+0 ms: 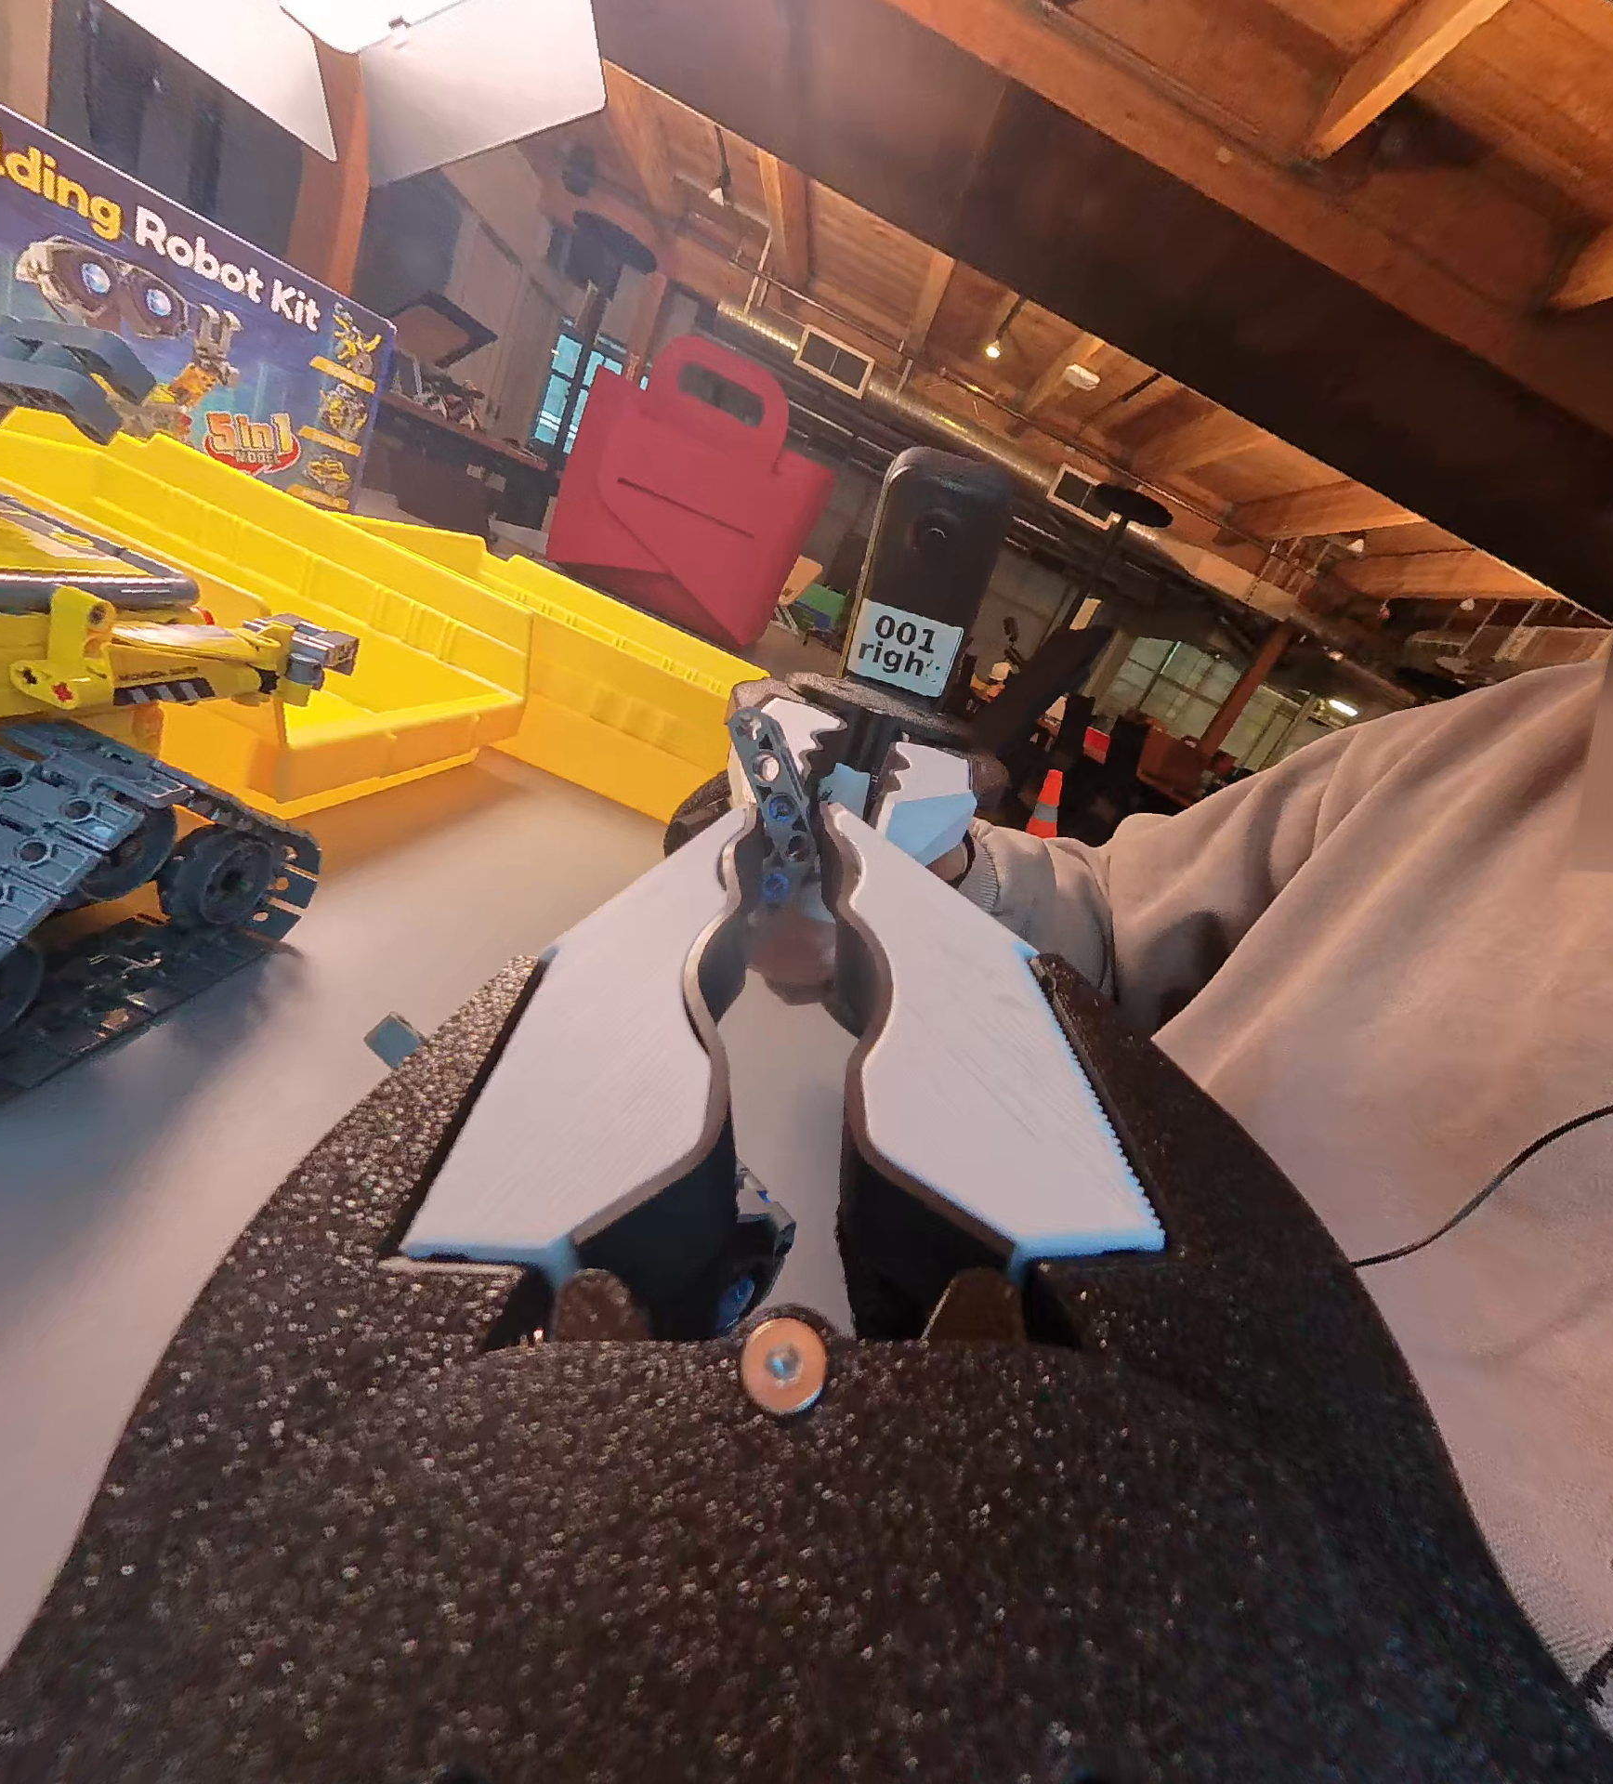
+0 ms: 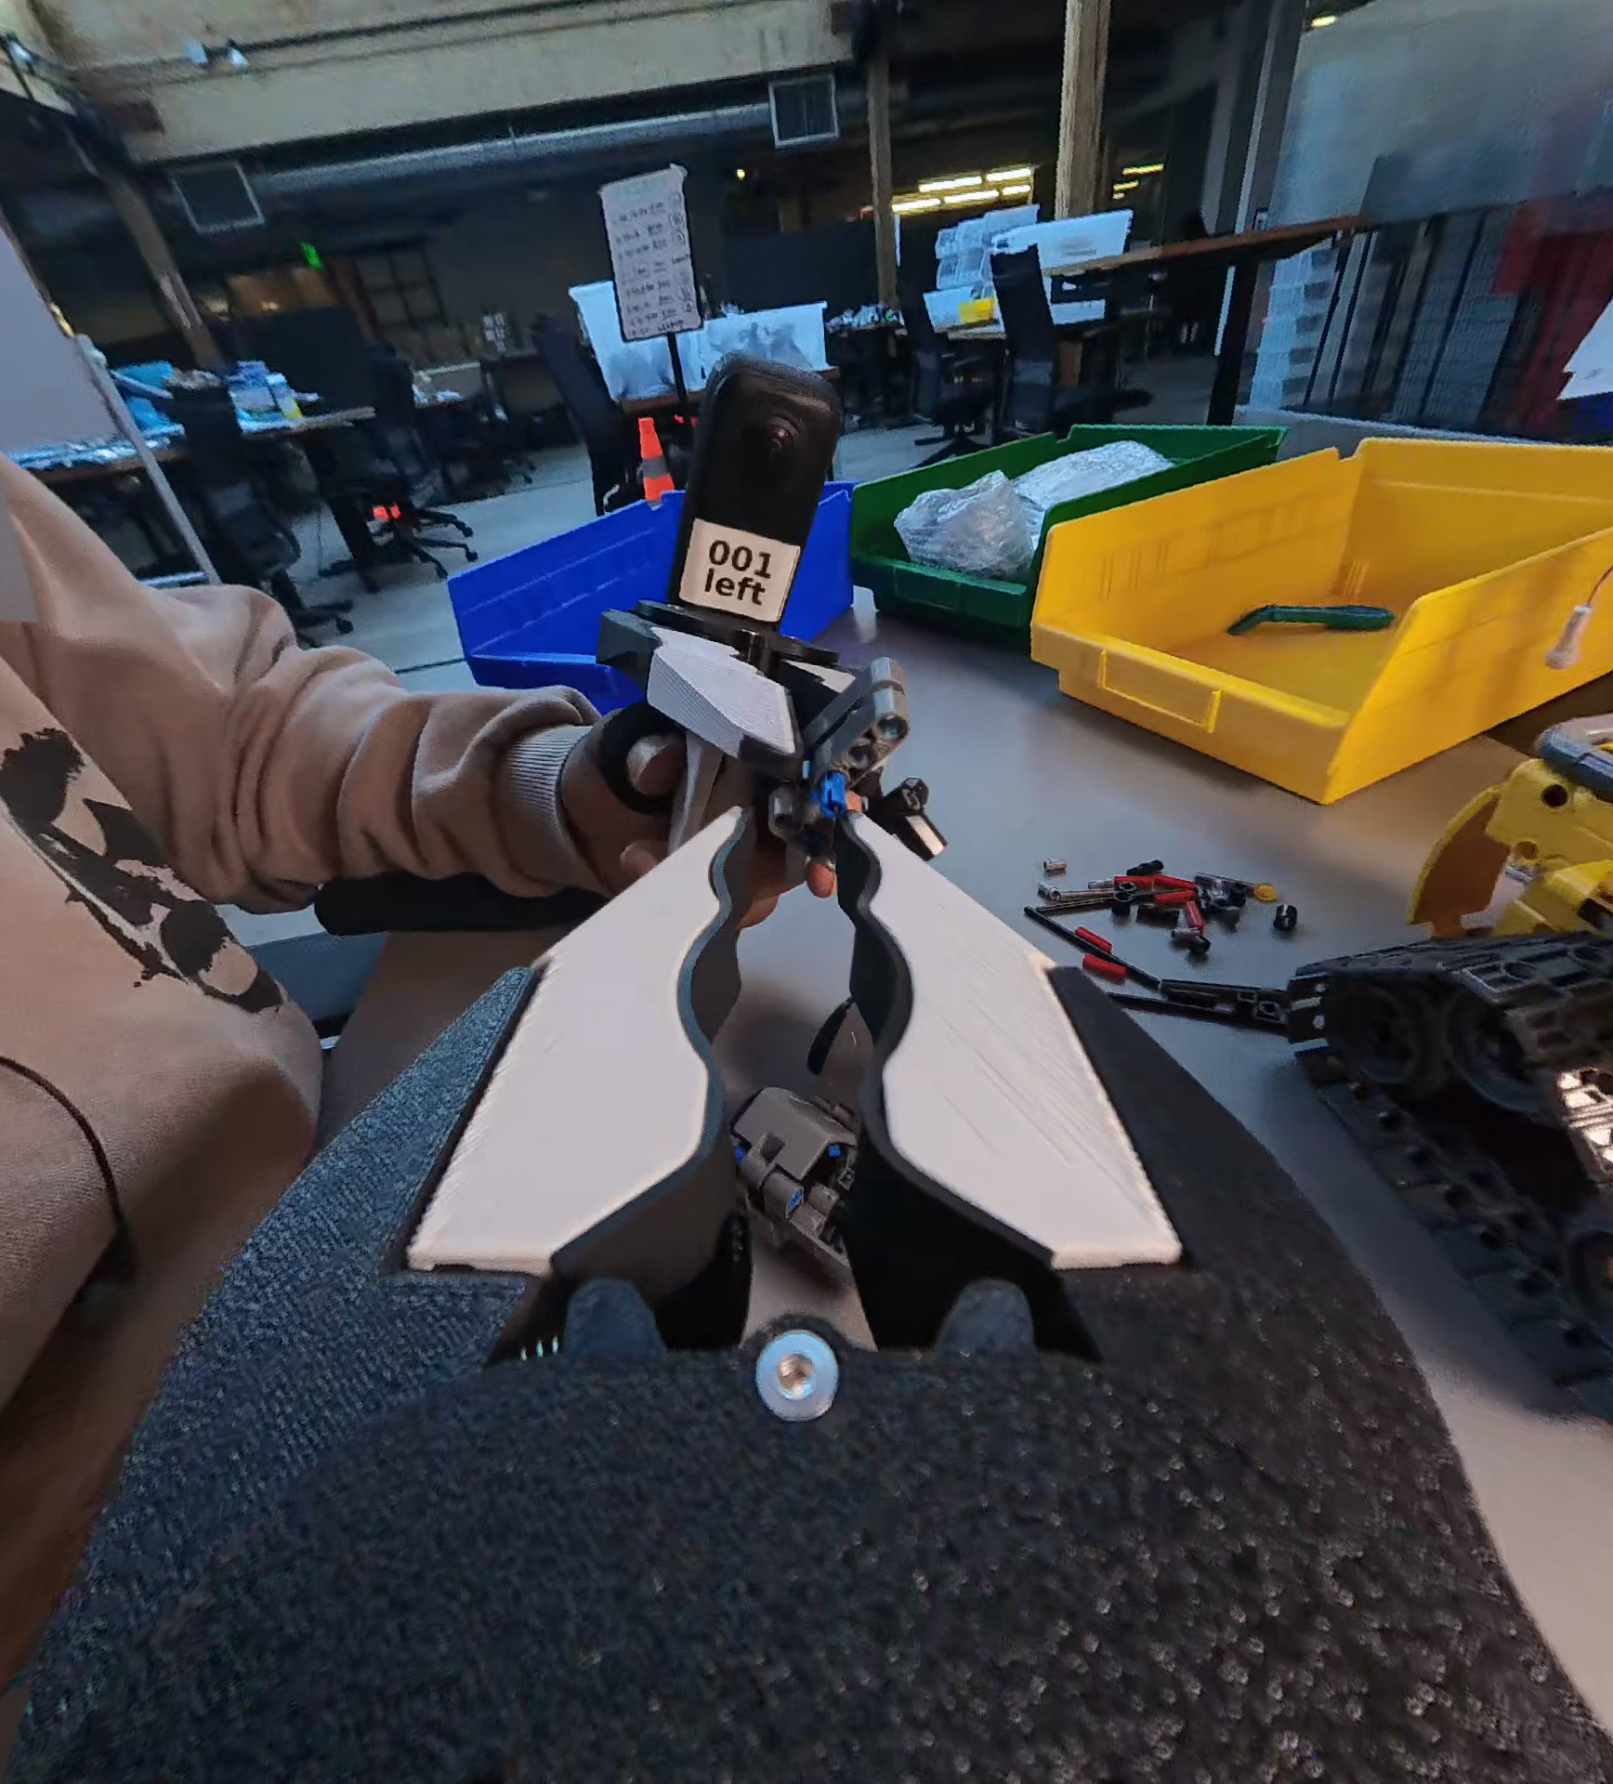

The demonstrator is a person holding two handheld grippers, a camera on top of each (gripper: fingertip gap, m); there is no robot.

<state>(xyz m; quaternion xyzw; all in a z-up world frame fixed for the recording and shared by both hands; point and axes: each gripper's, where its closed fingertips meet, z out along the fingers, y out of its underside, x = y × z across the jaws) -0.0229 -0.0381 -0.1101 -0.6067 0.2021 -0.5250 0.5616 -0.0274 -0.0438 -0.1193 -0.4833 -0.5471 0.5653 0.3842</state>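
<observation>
Jaws of both the left gripper [image 1: 788, 850] and right gripper [image 2: 798, 850] are clenched on one grey brick assembly [image 1: 778, 801].

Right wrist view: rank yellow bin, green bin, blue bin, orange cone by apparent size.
1. yellow bin
2. green bin and blue bin: look alike, both partly hidden, not ranked
3. orange cone, though farthest, so true size unsure

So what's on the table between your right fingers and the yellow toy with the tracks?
A heap of loose red and black pieces lies on the table between the right gripper and the yellow tracked toy. The right wrist view shows it.
</observation>
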